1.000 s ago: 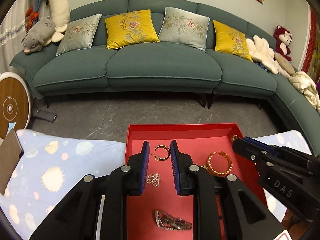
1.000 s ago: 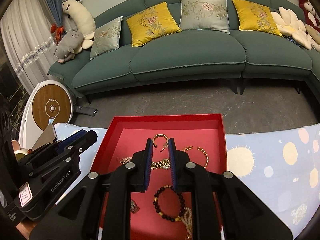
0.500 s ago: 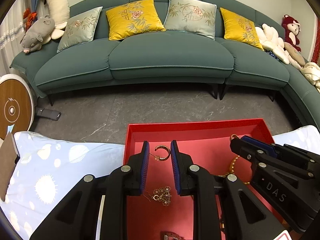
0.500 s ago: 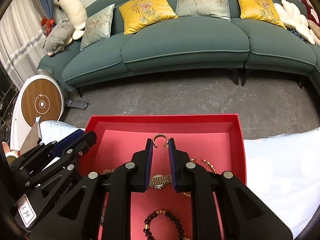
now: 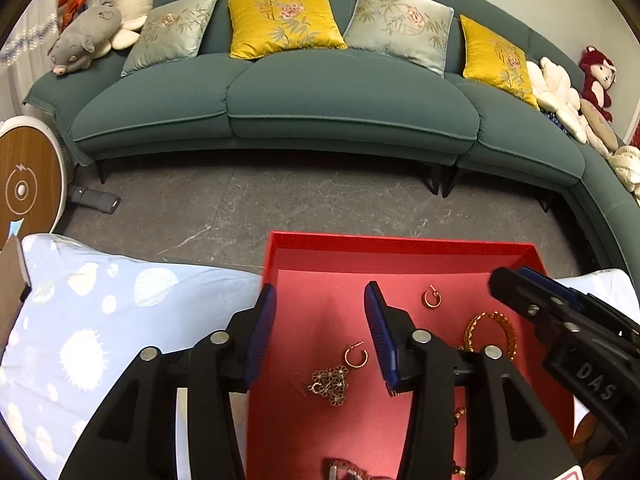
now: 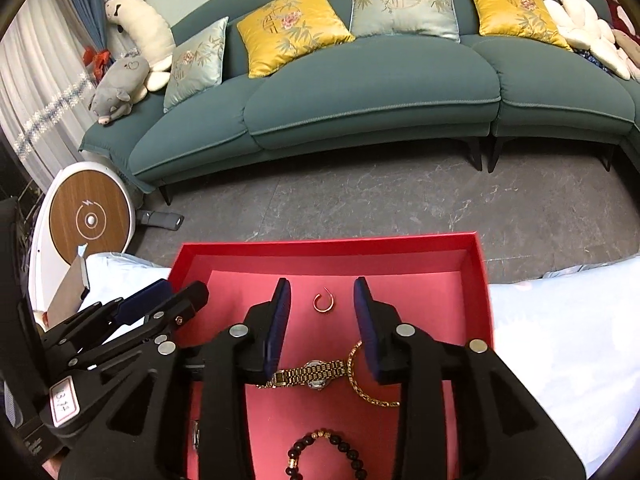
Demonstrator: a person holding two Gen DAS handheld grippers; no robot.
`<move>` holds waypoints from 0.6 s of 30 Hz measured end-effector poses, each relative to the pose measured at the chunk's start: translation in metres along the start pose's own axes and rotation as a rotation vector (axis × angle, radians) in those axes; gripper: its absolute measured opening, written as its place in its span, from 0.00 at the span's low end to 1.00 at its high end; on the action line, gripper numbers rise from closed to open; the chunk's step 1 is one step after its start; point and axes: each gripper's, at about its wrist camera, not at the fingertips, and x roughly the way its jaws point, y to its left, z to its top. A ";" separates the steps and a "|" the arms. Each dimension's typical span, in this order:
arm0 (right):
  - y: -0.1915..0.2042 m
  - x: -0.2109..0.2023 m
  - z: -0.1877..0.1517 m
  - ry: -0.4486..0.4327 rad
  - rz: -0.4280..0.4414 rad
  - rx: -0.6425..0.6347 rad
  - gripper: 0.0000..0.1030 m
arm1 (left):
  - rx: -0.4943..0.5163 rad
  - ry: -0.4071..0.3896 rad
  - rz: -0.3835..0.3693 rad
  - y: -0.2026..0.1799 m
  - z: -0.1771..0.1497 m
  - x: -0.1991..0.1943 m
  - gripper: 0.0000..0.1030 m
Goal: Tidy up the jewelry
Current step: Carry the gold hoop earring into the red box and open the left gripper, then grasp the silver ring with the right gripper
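Matt red card tray (image 6: 478,280); shiny gold metal watch (image 6: 310,374) at centre; glossy dark beads (image 6: 326,458) at the bottom; soft printed cloth (image 5: 100,320) on the left w/ matt weave.

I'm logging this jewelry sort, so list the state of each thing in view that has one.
Left gripper: opening, empty.
Right gripper: opening, empty.
Red tray: lidless, holding jewelry.
Hoop earring: lying loose.
Watch: flat, unfastened.
Bead bracelet: closed loop.

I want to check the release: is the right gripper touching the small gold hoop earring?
Apart. The right wrist view shows red tray floor on both sides of the hoop earring, between the opening jaws of the right gripper.
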 end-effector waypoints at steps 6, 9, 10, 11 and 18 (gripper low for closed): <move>-0.009 -0.067 -0.007 -0.082 0.058 0.020 0.32 | -0.051 -0.098 -0.046 0.023 -0.011 -0.074 0.44; -0.011 -0.114 -0.022 -0.123 0.066 -0.002 0.32 | -0.027 -0.152 -0.047 0.026 -0.025 -0.117 0.44; -0.012 -0.127 -0.026 -0.131 0.068 -0.008 0.32 | -0.013 -0.163 -0.046 0.026 -0.029 -0.131 0.44; -0.012 -0.141 -0.032 -0.141 0.073 -0.012 0.32 | 0.003 -0.178 -0.042 0.024 -0.036 -0.146 0.44; -0.007 -0.228 -0.087 -0.203 0.028 -0.049 0.33 | 0.075 -0.200 -0.021 0.011 -0.072 -0.221 0.44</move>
